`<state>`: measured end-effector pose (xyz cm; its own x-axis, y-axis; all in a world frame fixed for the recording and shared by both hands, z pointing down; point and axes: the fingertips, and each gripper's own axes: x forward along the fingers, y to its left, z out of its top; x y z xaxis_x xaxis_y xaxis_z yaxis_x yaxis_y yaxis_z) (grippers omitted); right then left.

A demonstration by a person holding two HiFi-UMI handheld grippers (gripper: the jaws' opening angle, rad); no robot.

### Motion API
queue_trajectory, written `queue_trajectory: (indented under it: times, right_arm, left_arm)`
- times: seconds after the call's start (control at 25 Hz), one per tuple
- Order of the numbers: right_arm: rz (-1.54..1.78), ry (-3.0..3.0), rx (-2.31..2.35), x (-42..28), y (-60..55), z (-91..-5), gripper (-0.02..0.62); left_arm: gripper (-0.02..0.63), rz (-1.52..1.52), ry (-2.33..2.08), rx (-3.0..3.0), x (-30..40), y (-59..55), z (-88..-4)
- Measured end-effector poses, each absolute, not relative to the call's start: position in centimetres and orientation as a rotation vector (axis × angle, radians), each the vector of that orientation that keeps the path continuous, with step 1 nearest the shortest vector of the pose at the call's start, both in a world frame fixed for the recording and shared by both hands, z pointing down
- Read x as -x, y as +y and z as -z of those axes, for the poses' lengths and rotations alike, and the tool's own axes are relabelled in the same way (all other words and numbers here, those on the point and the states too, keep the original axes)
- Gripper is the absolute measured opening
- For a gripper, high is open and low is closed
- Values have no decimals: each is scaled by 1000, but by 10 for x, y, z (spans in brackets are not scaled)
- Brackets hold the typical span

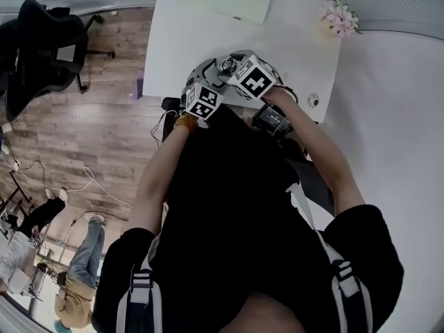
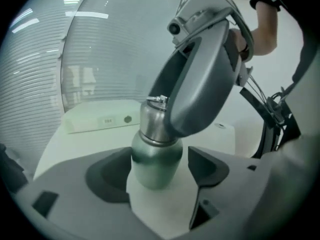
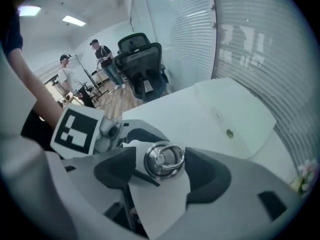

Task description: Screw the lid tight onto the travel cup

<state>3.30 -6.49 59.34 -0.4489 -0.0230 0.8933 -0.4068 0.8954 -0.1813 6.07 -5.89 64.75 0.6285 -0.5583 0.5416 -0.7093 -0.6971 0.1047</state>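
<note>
Now the left tool point(image 2: 159, 180) stands spread around the travel cup point(image 2: 155, 156), the right tool point(image 3: 162, 178) around its lid point(image 3: 164, 160).

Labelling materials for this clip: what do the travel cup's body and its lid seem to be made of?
Cup body: likely metal under a matt greenish-grey coating, judging by its soft, diffuse sheen. Lid: probably bare polished steel, given its bright, mirror-like reflections.

There is one travel cup point(image 2: 152, 156) and one lid point(image 3: 164, 159), and there are two grippers, the left gripper point(image 2: 159, 170) and the right gripper point(image 3: 162, 168). The room holds one white table point(image 1: 180, 54), one black office chair point(image 1: 38, 47), one bunch of pink flowers point(image 1: 340, 17) and two standing people point(image 3: 67, 76) point(image 3: 102, 54).
</note>
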Motion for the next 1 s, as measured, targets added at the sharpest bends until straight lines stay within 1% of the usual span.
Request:
queue_trajectory:
  times: [0.04, 0.08, 0.12, 0.24, 0.44, 0.64, 0.76, 0.84, 0.88, 0.92, 1.0]
  right_arm:
    - [-458, -1983, -342, -34, -66, -596, 308]
    - [-455, -1974, -366, -34, -67, -598, 276]
    - [-452, -1971, -381, -34, -69, -599, 259]
    - [-459, -1977, -343, -31, -69, -600, 254]
    - [-453, -1985, -169, -34, -65, -601, 249]
    - [-289, -1987, 83, -29, -59, -600, 249]
    - [-222, -1986, 159, -26, -59, -599, 252]
    - [-241, -1990, 123, -25, -59, -597, 261]
    - [-277, -2002, 74, -25, -61, -595, 280]
    - [-327, -2020, 5, -25, -63, -591, 303]
    - [-441, -2046, -151, -24, -67, -586, 308]
  left_arm:
    - [348, -705, -1062, -2517, -62, -61, -649]
    - [348, -712, -1097, -2494, -62, -63, -650]
    - [341, -715, -1117, -2479, -63, -64, -651]
    - [341, -720, -1087, -2503, -62, -65, -651]
    - [339, -758, -883, -2630, -66, -62, -651]
    - [339, -822, -538, -2765, -64, -61, -652]
    - [342, -878, -371, -2811, -62, -61, -651]
    - [345, -892, -399, -2811, -60, -61, -649]
    - [353, -876, -461, -2801, -60, -62, -647]
    - [358, -838, -546, -2779, -59, -63, -644]
    - [364, -740, -732, -2693, -58, -63, -642]
